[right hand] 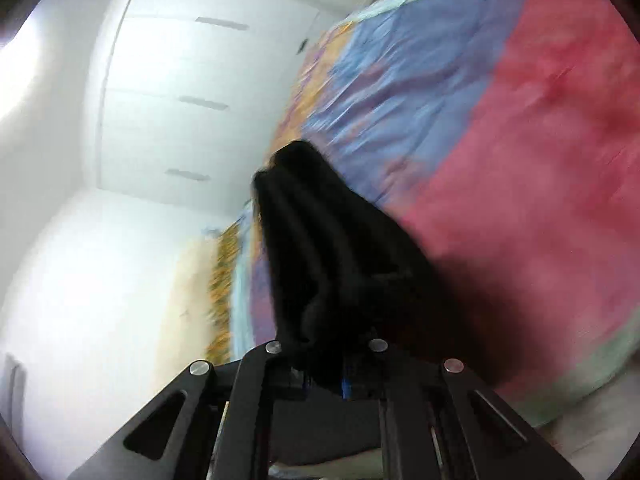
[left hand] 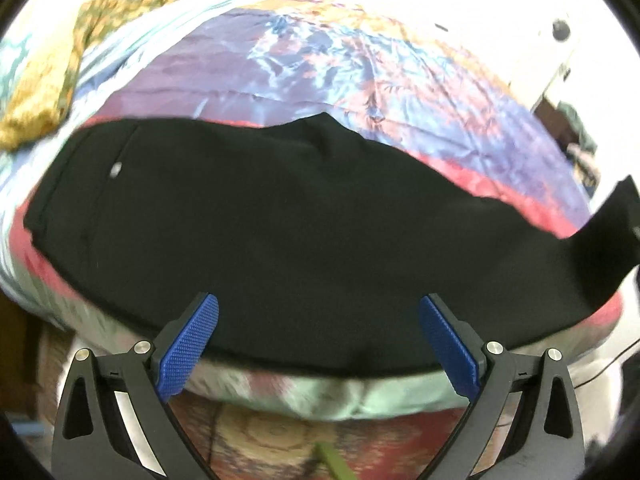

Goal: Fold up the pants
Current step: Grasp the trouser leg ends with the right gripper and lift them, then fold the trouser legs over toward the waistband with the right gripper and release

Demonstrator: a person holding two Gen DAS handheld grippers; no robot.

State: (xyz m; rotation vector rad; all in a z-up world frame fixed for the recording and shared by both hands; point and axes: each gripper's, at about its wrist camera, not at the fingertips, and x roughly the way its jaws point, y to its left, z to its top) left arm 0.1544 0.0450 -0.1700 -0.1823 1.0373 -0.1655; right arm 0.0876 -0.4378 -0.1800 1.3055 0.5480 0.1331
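Two tongs show. Left gripper (left hand: 318, 314) is spread wide with nothing in it, just above the black pants (left hand: 280, 240) — these lie flat on the colorful bed sheet (left hand: 360, 72). Right gripper (right hand: 326, 364) is pinched tight on one bunched pants end, lifted off the sheet.

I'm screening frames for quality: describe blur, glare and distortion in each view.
Left wrist view: fisheye-bent, mild edge smear, white wall blown out; black pants featureless. Right wrist view: multicoloured quilted bedspread motion-streaked, wall glaring, bunched black cloth nearly detailless.
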